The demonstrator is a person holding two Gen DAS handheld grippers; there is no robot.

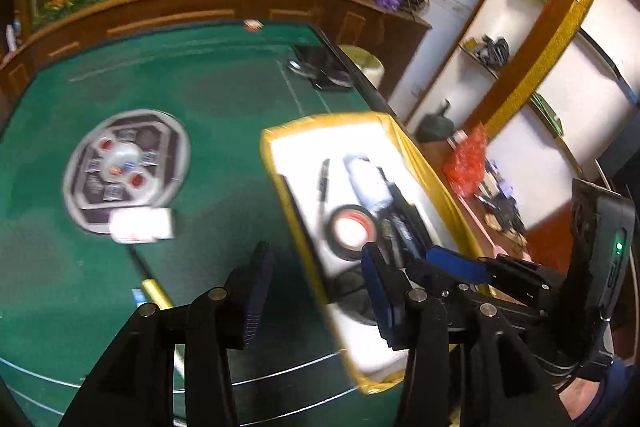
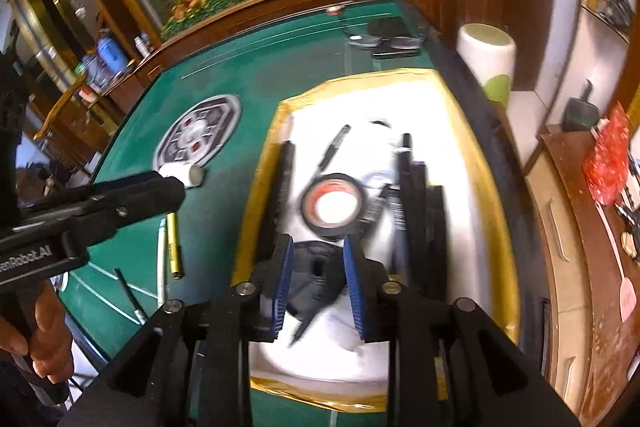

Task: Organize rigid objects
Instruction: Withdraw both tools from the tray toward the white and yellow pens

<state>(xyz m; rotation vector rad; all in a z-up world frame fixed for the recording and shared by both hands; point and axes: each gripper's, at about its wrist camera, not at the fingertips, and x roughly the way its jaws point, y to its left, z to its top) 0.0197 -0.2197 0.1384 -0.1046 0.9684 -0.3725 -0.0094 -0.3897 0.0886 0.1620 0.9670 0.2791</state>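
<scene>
A yellow-rimmed box [image 2: 486, 163] with a white lining stands on the green table and shows in both views [image 1: 280, 135]. Inside lie a black tape roll [image 2: 334, 205], pens [image 2: 332, 149], black flat items [image 2: 416, 195] and a black object [image 2: 316, 279]. My right gripper [image 2: 318, 281] is open over the box, its blue pads on either side of the black object, and I cannot tell if they touch it. My left gripper [image 1: 316, 291] is open and empty above the box's left rim. A yellow marker [image 2: 175, 247], a white tube [image 2: 184, 174] and thin pens [image 2: 130, 297] lie on the table left of the box.
A round grey game disc [image 1: 126, 165] with a white card [image 1: 142, 225] lies on the green table [image 1: 216, 87]. Black phones and glasses [image 2: 384, 37] sit at the far edge. A white cylinder [image 2: 486, 61] and wooden shelves [image 2: 580, 227] stand to the right.
</scene>
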